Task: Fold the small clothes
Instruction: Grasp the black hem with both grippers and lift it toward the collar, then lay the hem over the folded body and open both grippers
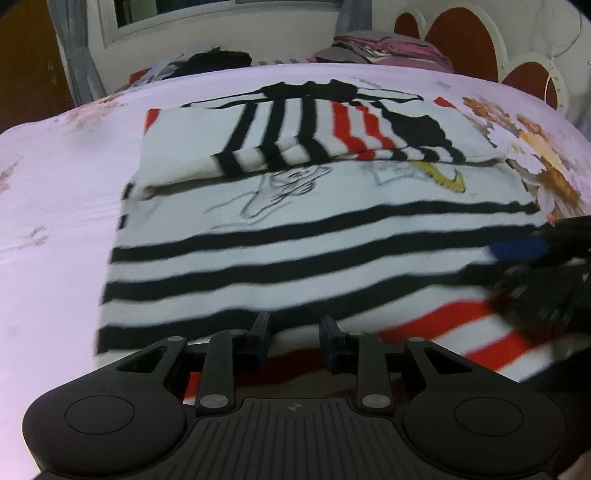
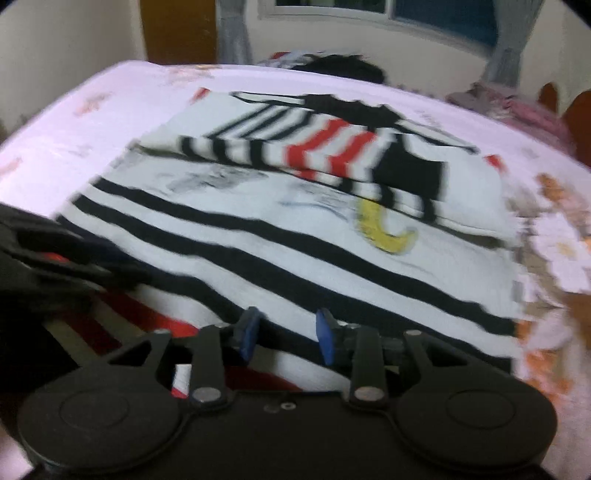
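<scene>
Where the pink floral sheet (image 1: pixel 55 229) covers the bed, a window (image 1: pixel 229 14) with grey curtains (image 1: pixel 74 55) sits in the far wall, a brown door (image 1: pixel 26 66) stands at the left, and a red and white headboard (image 1: pixel 461 40) rises at the right. A dark heap (image 1: pixel 218 59) and a pile of pinkish clothes (image 1: pixel 384 48) lie at the bed's far edge. The striped top (image 1: pixel 295 236) lies flat on the sheet, white with black and red bands, its sleeves (image 1: pixel 314 136) folded across the chest. The left claw (image 1: pixel 295 332) hovers at the near hem, fingers spread, nothing between them. The right claw (image 2: pixel 286 332) sits just beside it at the same hem, also spread and empty; motion blur hides whether either touches the cloth.
</scene>
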Motion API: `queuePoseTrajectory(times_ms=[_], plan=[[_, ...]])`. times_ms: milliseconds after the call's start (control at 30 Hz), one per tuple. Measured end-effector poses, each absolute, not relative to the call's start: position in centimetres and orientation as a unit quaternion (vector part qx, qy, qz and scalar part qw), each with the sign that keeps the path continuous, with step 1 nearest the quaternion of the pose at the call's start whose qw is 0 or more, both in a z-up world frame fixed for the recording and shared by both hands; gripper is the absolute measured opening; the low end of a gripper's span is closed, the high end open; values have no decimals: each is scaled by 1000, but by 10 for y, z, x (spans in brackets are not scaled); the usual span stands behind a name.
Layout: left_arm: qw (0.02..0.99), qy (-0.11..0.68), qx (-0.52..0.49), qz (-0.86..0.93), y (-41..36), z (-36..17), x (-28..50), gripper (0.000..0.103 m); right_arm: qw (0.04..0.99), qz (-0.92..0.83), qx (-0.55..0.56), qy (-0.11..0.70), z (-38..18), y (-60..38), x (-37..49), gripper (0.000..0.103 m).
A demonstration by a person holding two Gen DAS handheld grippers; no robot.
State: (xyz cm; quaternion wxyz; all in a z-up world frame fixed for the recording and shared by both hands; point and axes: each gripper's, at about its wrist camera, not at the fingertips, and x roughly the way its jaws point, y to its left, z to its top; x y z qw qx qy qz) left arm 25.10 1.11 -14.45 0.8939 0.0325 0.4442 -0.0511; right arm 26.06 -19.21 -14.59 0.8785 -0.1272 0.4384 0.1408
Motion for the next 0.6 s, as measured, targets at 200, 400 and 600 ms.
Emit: queuePoseTrajectory(times_ms=[200, 400, 600], plan=[[897, 437, 16, -59, 41, -144, 226, 29, 883, 75, -85, 455, -138, -218, 243, 35], [896, 439, -1, -72, 41, -136, 213, 29, 889, 85, -67, 446, -126, -193, 210, 36], [892, 444, -1, -91, 35, -138, 201, 29, 881, 70, -59, 465, -136, -183, 202, 37]])
